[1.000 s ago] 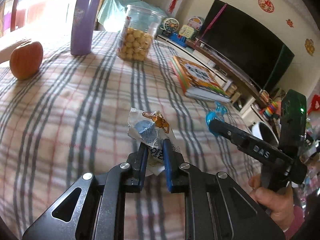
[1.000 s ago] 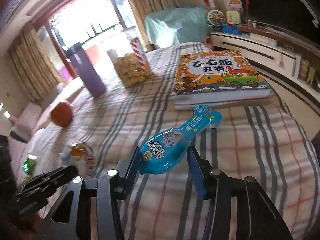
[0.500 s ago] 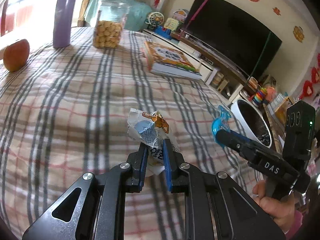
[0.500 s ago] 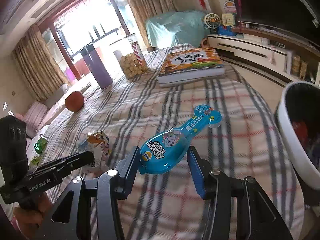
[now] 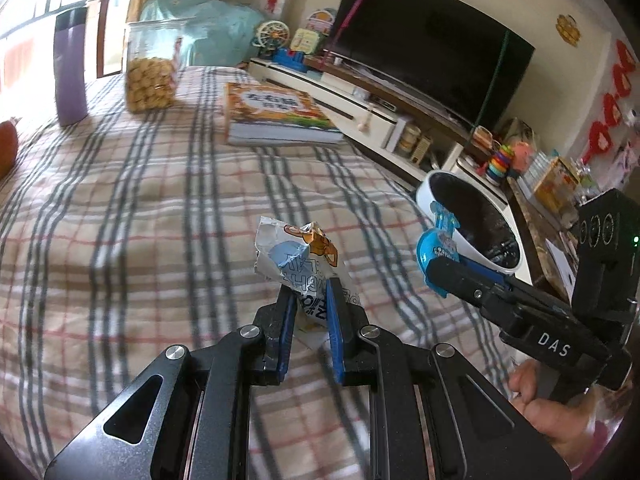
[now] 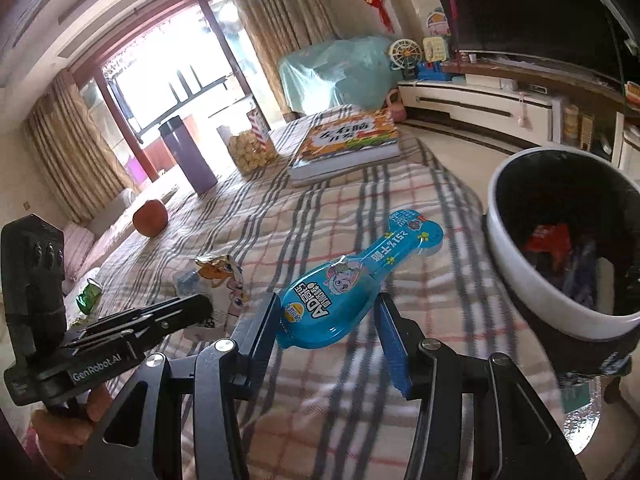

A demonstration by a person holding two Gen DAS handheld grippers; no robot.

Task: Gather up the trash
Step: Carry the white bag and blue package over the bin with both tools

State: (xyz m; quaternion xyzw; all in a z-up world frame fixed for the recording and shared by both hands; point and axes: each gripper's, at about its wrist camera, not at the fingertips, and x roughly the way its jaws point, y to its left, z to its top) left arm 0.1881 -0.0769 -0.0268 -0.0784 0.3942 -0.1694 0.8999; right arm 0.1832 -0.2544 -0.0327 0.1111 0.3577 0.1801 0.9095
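My left gripper (image 5: 310, 294) is shut on a crumpled white snack wrapper (image 5: 298, 256) with a cartoon cat, held above the plaid tablecloth (image 5: 140, 208). The wrapper also shows in the right wrist view (image 6: 216, 280). My right gripper (image 6: 326, 316) is shut on a blue bone-shaped plastic package (image 6: 352, 280), held over the table's right side; the package also shows in the left wrist view (image 5: 436, 246). A white trash bin (image 6: 516, 256) with a black liner stands just right of the table, with some trash inside; it also shows in the left wrist view (image 5: 468, 252).
On the table stand a purple tumbler (image 6: 188, 156), a jar of snacks (image 6: 250, 148), a children's book (image 6: 348, 144) and an apple (image 6: 150, 218). A green wrapper (image 6: 90, 294) lies at the left edge. A TV (image 5: 432, 48) and cabinet are behind.
Both grippers have moved back and right toward the table's right edge, each still holding its item. The trash bin has come into view close beside the right gripper.
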